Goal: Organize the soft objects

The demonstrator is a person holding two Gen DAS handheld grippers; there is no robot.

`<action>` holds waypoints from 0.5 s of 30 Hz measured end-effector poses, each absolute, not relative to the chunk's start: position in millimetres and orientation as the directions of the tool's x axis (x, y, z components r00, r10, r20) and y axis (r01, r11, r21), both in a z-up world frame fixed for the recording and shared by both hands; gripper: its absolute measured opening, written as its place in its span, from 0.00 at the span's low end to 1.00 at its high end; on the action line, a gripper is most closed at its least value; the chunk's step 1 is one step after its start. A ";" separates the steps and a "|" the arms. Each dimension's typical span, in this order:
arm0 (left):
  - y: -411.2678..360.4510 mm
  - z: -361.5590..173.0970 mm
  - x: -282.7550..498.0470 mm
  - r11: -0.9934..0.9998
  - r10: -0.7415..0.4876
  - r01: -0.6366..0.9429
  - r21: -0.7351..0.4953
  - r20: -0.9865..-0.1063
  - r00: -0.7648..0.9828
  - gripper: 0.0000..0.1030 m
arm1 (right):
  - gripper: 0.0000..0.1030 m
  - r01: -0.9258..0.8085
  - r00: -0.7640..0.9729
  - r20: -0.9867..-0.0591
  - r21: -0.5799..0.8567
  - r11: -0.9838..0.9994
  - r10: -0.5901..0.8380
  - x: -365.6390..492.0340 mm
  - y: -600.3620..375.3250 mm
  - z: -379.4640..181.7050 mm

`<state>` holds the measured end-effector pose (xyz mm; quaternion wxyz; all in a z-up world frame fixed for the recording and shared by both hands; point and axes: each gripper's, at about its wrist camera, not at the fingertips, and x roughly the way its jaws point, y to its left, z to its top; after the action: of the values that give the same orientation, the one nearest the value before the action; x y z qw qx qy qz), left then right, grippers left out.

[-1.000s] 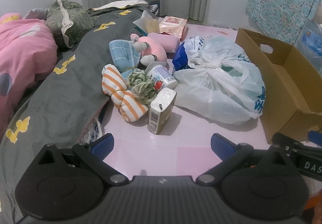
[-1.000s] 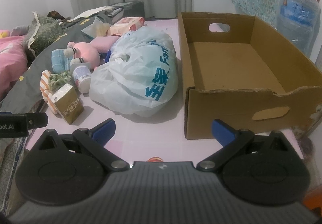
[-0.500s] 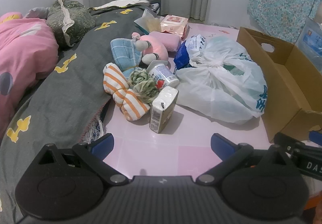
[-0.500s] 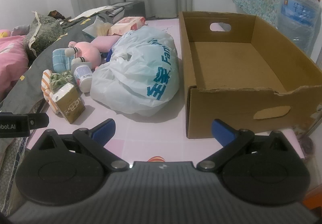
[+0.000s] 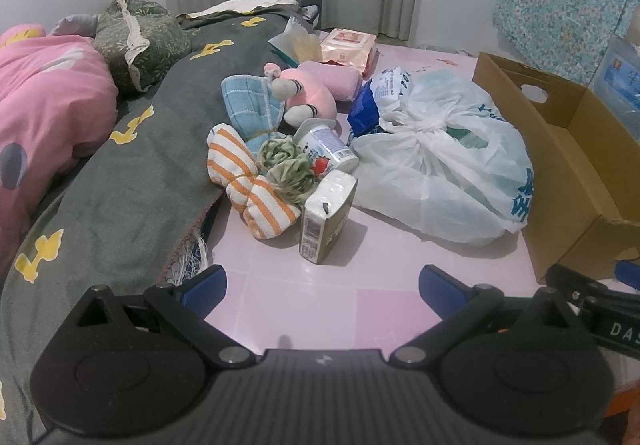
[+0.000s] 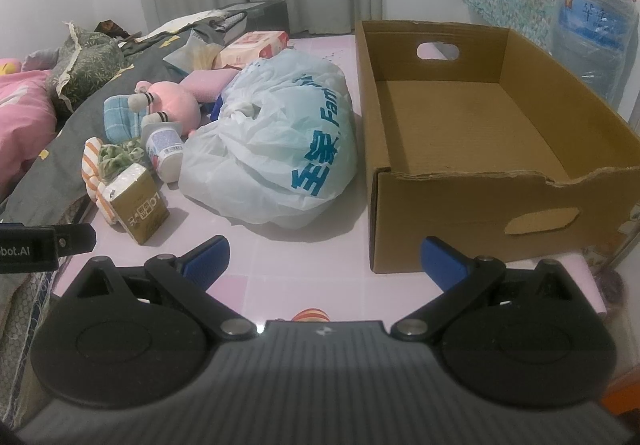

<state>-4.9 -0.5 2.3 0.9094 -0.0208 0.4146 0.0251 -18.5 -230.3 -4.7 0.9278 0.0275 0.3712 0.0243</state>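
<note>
On the pink floor lie an orange-striped cloth bow (image 5: 252, 185) (image 6: 93, 169), a green scrunchie (image 5: 286, 165) (image 6: 116, 159), a blue checked cloth (image 5: 248, 105) (image 6: 120, 119), a pink plush (image 5: 310, 97) (image 6: 176, 105) and a pink sponge block (image 5: 334, 75). A knotted white plastic bag (image 5: 444, 165) (image 6: 276, 149) lies beside an empty cardboard box (image 6: 480, 149) (image 5: 576, 161). My left gripper (image 5: 322, 287) is open and empty, short of the pile. My right gripper (image 6: 324, 259) is open and empty, before the box and bag.
A drink carton (image 5: 326, 215) (image 6: 138, 207) and a yogurt bottle (image 5: 328, 149) (image 6: 164, 147) stand among the soft things. A wipes pack (image 5: 348, 47) lies behind. A grey blanket (image 5: 120, 173) and pink duvet (image 5: 44, 97) are at left. A water jug (image 6: 592, 37) stands at far right.
Both grippers have drifted slightly; the views shift a little. Nothing on the floor has moved and both grippers stay open.
</note>
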 end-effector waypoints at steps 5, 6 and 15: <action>-0.6 2.1 -4.9 0.998 0.033 -0.065 -0.013 -0.755 0.655 1.00 | 0.99 -0.024 0.722 -0.688 0.071 0.997 0.066 -18.4 -230.8 -5.2; -0.6 2.0 -4.6 0.998 0.034 -0.066 -0.012 -0.755 0.654 1.00 | 0.99 -0.024 0.723 -0.688 0.071 0.997 0.066 -18.4 -230.8 -5.2; 1.0 2.1 -4.3 0.997 0.045 -0.075 -0.006 -0.761 0.648 1.00 | 0.99 -0.027 0.721 -0.690 0.069 0.997 0.068 -18.9 -230.4 -7.0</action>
<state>-4.3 1.0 2.1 0.9075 -0.0185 0.4184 0.0330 -18.9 -230.4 -7.0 0.9272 0.0269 0.3728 0.0256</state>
